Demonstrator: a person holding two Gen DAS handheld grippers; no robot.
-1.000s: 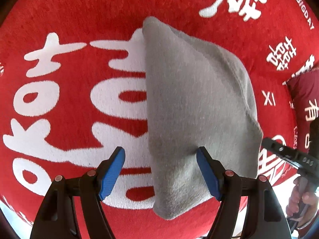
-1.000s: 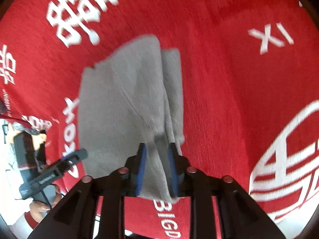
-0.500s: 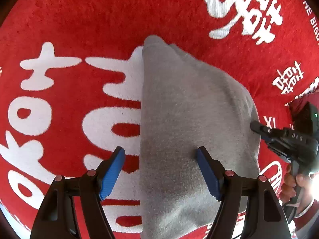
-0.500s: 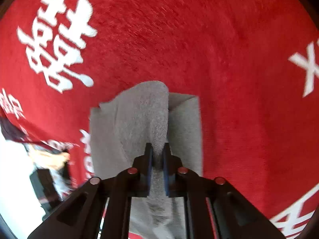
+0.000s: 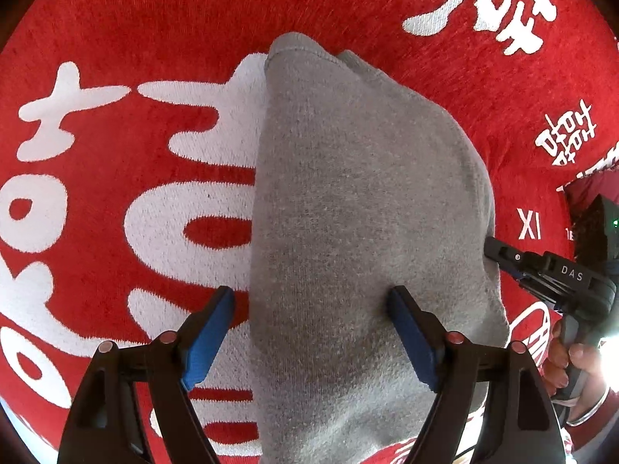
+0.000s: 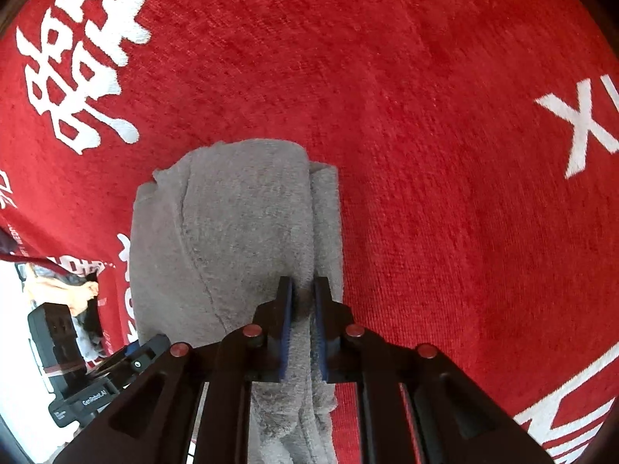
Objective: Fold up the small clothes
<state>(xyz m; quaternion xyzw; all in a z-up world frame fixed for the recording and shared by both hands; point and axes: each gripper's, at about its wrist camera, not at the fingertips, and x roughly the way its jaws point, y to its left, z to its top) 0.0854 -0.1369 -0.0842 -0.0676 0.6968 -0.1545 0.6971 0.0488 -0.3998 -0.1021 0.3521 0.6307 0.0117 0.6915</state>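
A small grey knit garment (image 5: 359, 208) lies folded on a red cloth with white characters (image 5: 116, 201). My left gripper (image 5: 313, 328) is open, its blue pads either side of the garment's near left edge, just above it. My right gripper (image 6: 303, 309) is shut on a raised fold of the grey garment (image 6: 240, 232), pinching its near edge. In the left wrist view the right gripper (image 5: 491, 251) meets the garment's right edge, held by a hand.
The red cloth (image 6: 425, 154) covers the whole surface. Its edge and a white floor show at the lower left of the right wrist view, with the other gripper's body (image 6: 77, 379) and some loose items (image 6: 58, 290) there.
The right gripper closed tighter on the garment and drew its edge across toward the left gripper. The garment lies more compact. The left gripper stayed open and shifted slightly.
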